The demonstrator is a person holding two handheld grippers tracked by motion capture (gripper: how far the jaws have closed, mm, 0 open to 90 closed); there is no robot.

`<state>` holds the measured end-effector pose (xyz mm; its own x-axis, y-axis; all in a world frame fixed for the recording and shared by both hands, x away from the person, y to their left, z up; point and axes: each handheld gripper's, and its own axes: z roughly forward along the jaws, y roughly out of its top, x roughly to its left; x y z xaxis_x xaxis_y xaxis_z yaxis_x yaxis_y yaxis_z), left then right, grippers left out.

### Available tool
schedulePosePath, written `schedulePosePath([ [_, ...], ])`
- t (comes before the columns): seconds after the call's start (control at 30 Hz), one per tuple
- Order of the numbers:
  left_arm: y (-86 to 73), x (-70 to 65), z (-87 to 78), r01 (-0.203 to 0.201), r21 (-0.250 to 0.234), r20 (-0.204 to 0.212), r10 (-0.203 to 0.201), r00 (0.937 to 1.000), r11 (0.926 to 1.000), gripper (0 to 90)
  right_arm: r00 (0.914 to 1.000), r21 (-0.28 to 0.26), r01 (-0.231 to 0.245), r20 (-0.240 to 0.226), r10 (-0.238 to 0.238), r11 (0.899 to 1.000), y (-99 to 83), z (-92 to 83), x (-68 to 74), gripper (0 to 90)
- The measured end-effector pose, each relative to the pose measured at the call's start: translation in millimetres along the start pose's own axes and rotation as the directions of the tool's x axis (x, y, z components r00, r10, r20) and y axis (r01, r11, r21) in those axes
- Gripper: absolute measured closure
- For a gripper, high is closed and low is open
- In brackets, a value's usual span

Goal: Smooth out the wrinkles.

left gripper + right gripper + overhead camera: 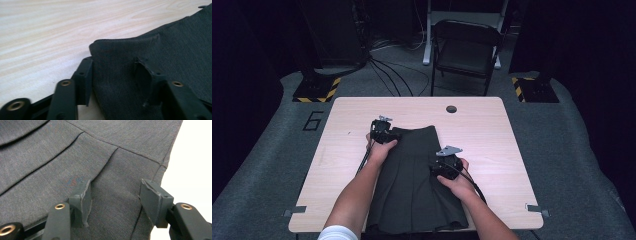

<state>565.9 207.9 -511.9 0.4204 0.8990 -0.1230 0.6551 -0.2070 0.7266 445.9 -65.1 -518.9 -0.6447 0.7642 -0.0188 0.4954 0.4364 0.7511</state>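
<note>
I work a dark pleated skirt (414, 175) lying lengthwise on the worktop (492, 130); left gripper (113, 75) straddles its far corner, right gripper (115, 195) its edge, jaws seemingly half-open, unclamped.

Light wooden tabletop (492, 135) with a round cable hole (451, 109) near its far edge. Beyond, black folding chair (466, 50) on grey carpet (262, 165); hazard-striped bases (316, 90), cables (387, 70), dark surroundings.
</note>
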Motion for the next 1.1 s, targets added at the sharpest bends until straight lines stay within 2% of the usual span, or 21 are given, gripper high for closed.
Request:
schedulePosePath([
  [0.17,3.2,0.9,-3.7,0.006,0.003,-0.005,-0.006,1.0000,1.0000,60.1,1.0000,0.000,-0.001,0.000,0.001,1.000,0.0,0.0,-0.1,42.5],
  [0.2,3.5,-0.8,-3.9,0.022,-0.009,-0.016,-0.023,0.9996,0.9997,63.1,1.0000,0.000,0.000,0.000,0.000,1.000,0.0,0.0,-0.1,42.6],
  [0.27,5.2,0.4,-6.0,-0.014,-0.002,-0.021,0.014,0.9997,0.9999,70.2,1.0000,0.000,0.001,0.000,-0.001,1.000,0.0,0.0,-0.1,42.6],
  [0.5,9.2,-7.5,-11.4,-0.037,-0.026,-0.027,0.036,0.9990,0.9990,83.1,1.0000,-0.002,0.002,0.001,-0.002,1.000,-0.1,0.1,0.0,42.6],
  [0.67,11.8,-10.8,-18.4,-0.052,-0.046,-0.024,0.051,0.9984,0.9976,84.5,0.9999,-0.005,-0.011,0.002,0.011,1.000,0.0,0.4,0.7,42.8],
  [0.73,13.1,-13.1,-20.8,-0.038,-0.076,-0.018,0.036,0.9992,0.9964,84.8,1.0000,-0.005,-0.009,0.001,0.009,1.000,0.0,0.3,0.6,42.9],
  [0.77,14.3,-13.5,-24.1,-0.051,-0.074,-0.016,0.050,0.9986,0.9960,84.9,1.0000,-0.006,-0.008,0.003,0.008,1.000,0.1,0.4,0.7,42.9],
  [0.87,16.3,-16.7,-28.7,-0.050,-0.093,-0.006,0.050,0.9988,0.9944,85.2,0.9999,-0.005,-0.010,0.000,0.010,1.000,0.1,0.3,0.6,43.1],
  [0.93,17.7,-18.5,-32.9,-0.052,-0.105,0.001,0.053,0.9986,0.9931,85.2,0.9999,-0.004,0.013,0.001,-0.013,1.000,0.1,0.3,-1.4,43.4],
  [1.1,22.0,-23.8,-45.5,-0.067,-0.140,0.021,0.071,0.9973,0.9879,85.4,1.0000,-0.005,0.007,-0.001,-0.007,1.000,-0.3,0.2,-1.4,43.4],
])
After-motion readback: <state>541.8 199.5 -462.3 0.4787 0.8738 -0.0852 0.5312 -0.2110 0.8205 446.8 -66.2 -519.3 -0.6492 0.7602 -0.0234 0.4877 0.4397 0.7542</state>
